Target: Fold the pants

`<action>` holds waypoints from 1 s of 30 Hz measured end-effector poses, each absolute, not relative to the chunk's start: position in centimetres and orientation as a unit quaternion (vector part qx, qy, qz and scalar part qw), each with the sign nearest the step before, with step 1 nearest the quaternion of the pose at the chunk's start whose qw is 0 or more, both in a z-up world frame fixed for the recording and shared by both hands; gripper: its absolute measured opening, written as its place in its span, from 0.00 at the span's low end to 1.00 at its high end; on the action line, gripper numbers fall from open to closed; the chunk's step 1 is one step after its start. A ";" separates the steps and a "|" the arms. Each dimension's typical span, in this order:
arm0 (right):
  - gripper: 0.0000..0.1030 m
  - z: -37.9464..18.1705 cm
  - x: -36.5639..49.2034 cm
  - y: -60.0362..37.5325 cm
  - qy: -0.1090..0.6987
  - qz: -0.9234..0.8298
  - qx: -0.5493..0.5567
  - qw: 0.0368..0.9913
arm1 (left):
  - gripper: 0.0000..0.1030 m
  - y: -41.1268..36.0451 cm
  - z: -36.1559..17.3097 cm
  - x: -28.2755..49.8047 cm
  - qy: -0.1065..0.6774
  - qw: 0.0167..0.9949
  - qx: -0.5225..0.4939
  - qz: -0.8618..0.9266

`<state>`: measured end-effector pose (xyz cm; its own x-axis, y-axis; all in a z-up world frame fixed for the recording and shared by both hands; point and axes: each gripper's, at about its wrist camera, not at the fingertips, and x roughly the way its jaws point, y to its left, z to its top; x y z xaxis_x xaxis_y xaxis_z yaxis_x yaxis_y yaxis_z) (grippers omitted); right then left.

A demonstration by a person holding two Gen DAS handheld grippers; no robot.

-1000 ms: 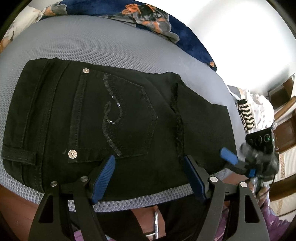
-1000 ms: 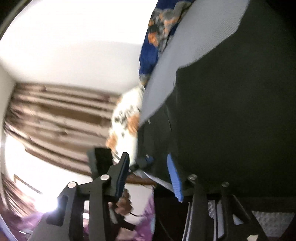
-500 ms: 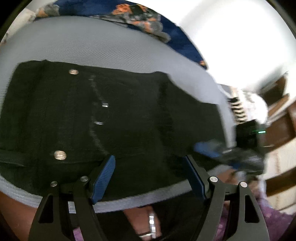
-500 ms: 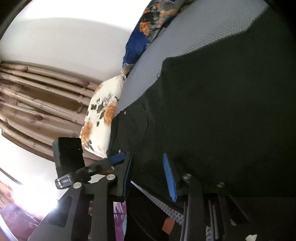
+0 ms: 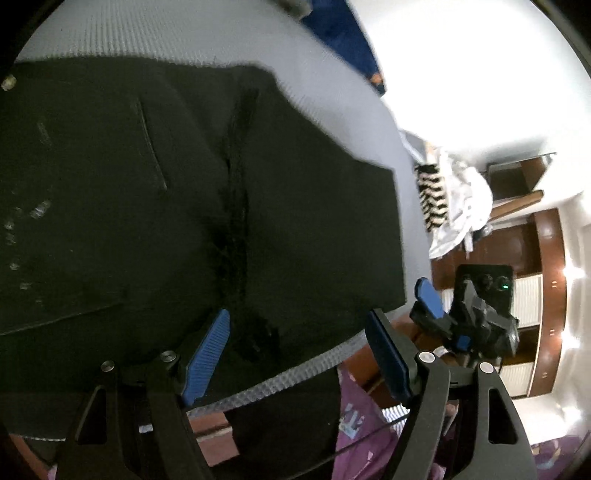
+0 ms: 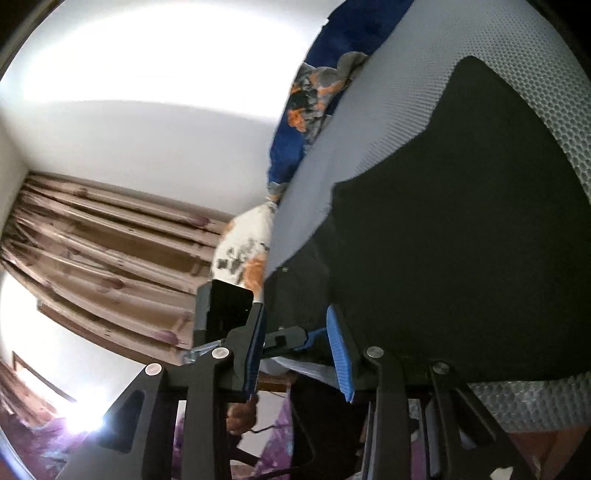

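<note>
Pants: the black pants (image 5: 184, 206) lie flat on the grey mesh bed (image 5: 207, 33), folded into a compact block that reaches the near edge of the bed; in the right wrist view they (image 6: 480, 240) fill the right half of the picture.
Change: the left wrist view has swung rightward and closer than a second ago; the pocket studs and sequin curl have slid to the left rim, and the seam ridge now sits in the middle.
Left tongs: the left tongs (image 5: 299, 354) gape wide over the near edge of the bed, gripping nothing.
Right tongs: the right tongs (image 6: 295, 354) stand parted and empty, off the pants' end; they show small in the left view too (image 5: 439, 314).
Meaning: both releases suggest a fold has just been laid; a further fold or smoothing is likely next.
Hidden: motion blur smears the pocket detail; the waistband is cut off at the left; whether layers are aligned cannot be told.
Beyond: a floral pillow (image 6: 243, 251) and a striped garment (image 5: 432, 199).
</note>
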<state>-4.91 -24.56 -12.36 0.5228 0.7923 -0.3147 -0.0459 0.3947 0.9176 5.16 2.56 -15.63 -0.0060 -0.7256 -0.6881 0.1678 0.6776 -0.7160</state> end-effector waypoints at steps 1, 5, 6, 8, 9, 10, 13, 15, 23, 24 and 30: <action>0.33 -12.5 -4.9 -24.5 0.397 0.287 0.472 0.733 | 0.72 2.4 -15.8 5.2 0.627 0.665 -0.229 -0.335; 0.36 -13.1 -4.7 -24.5 0.407 0.277 0.473 0.731 | 0.17 2.2 -16.4 4.7 0.639 0.655 -0.236 -0.327; 0.37 -13.5 -4.7 -24.7 0.409 0.271 0.478 0.729 | 0.14 2.3 -16.9 4.6 0.646 0.647 -0.242 -0.324; 0.38 -13.9 -4.7 -25.0 0.411 0.263 0.485 0.726 | 0.12 2.1 -17.2 4.3 0.648 0.647 -0.247 -0.318; 0.38 -14.0 -4.8 -25.2 0.411 0.259 0.486 0.726 | 0.12 2.2 -17.1 4.1 0.646 0.648 -0.250 -0.317; 0.38 -14.1 -4.8 -25.3 0.410 0.257 0.487 0.727 | 0.10 2.3 -17.0 4.0 0.644 0.648 -0.254 -0.317; 0.38 -14.0 -4.9 -25.4 0.410 0.257 0.486 0.728 | 0.09 2.4 -16.4 3.6 0.636 0.655 -0.259 -0.314; 0.39 -14.1 -4.8 -25.5 0.409 0.259 0.485 0.728 | 0.09 2.6 -16.1 3.3 0.634 0.658 -0.258 -0.313; 0.37 -14.9 -4.6 -25.1 0.432 0.248 0.469 0.730 | 0.09 3.0 -17.3 2.9 0.648 0.650 -0.274 -0.285; 0.37 -14.9 -4.5 -25.0 0.437 0.246 0.465 0.730 | 0.09 3.2 -17.6 2.9 0.651 0.648 -0.278 -0.281; 0.42 -14.0 -4.4 -24.4 0.447 0.242 0.443 0.739 | 0.09 3.6 -17.3 2.8 0.651 0.644 -0.287 -0.281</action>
<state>-4.45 -24.40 -14.02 0.4841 0.7529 -0.4459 0.0393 0.4903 0.8707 2.84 3.56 -17.32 -0.0062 -0.7361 -0.6769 -0.0113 0.6769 -0.7360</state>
